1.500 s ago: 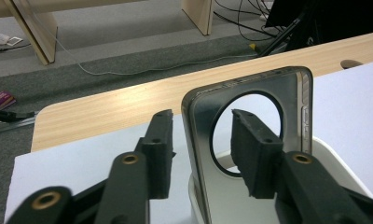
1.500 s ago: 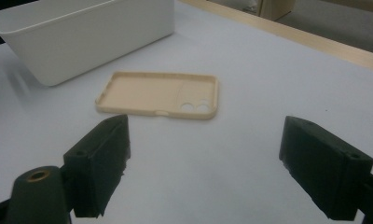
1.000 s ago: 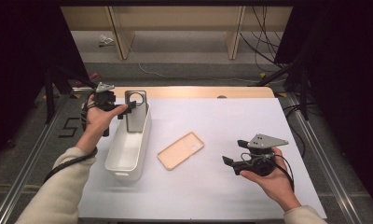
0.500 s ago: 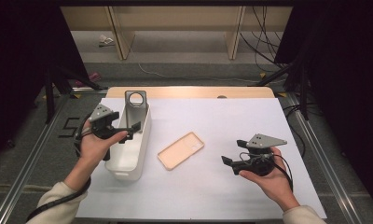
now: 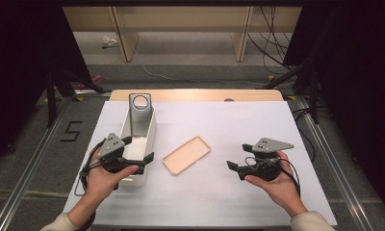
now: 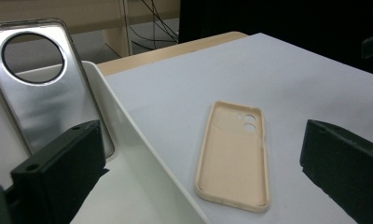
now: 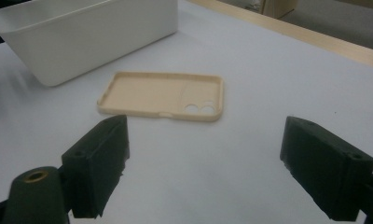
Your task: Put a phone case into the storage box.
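In the high view, the left hand-held gripper (image 5: 141,150) sits over the near end of a white bin (image 5: 138,142), its jaws spread wide and gripping nothing. The right hand-held gripper (image 5: 235,163) hovers above the white worktop (image 5: 258,125), jaws likewise parted and empty. Between the two lies a beige phone case (image 5: 186,155), flat on the worktop, hollow side up, just beside the bin and well apart from the right hand-held gripper. A silver phone case (image 5: 139,111) with a round hole stands upright at the bin's far end. The person's hands and sleeves are cut off by the bottom edge.

In the left gripper view, the left hand-held gripper (image 6: 203,158) has its two black jaws far apart, one at each lower corner; nothing lies between them but the bin's rim and worktop. This view shows the beige phone case's (image 6: 234,154) two camera holes at its far end and its raised lip. The silver phone case (image 6: 44,88) leans against the bin's (image 6: 142,154) inner wall; its base is hidden behind the left jaw.

In the right gripper view, the right hand-held gripper (image 7: 205,156) is released, jaws wide, bare worktop between them. The beige phone case (image 7: 163,95) lies ahead, beyond the jaw tips, untouched. The bin's (image 7: 86,32) outer wall stands behind it, its top edge cut off, so its contents cannot be seen.
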The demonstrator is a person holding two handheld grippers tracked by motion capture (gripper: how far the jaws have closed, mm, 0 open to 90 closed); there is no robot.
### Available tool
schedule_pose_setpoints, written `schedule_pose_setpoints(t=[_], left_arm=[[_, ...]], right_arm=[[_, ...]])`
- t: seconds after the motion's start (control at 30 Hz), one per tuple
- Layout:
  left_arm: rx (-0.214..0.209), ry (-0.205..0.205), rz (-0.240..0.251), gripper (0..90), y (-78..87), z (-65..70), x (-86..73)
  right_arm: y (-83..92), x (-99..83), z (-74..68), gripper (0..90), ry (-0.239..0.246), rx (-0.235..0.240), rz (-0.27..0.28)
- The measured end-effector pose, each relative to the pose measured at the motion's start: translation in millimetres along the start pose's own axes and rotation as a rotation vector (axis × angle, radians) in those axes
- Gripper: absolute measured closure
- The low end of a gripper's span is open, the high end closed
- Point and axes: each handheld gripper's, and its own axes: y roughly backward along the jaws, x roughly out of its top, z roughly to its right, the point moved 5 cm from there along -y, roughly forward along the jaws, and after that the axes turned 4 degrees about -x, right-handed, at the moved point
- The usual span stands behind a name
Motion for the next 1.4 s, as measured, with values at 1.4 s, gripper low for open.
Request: schedule_pose_setpoints(t=[1.4], left_arm=[[-0.001,0.004,0.009,1.8,-2.7,0.6,2.8]], right_arm=[[0.8,-1.1,0.4,16.3,-0.012,0.001,0.006]])
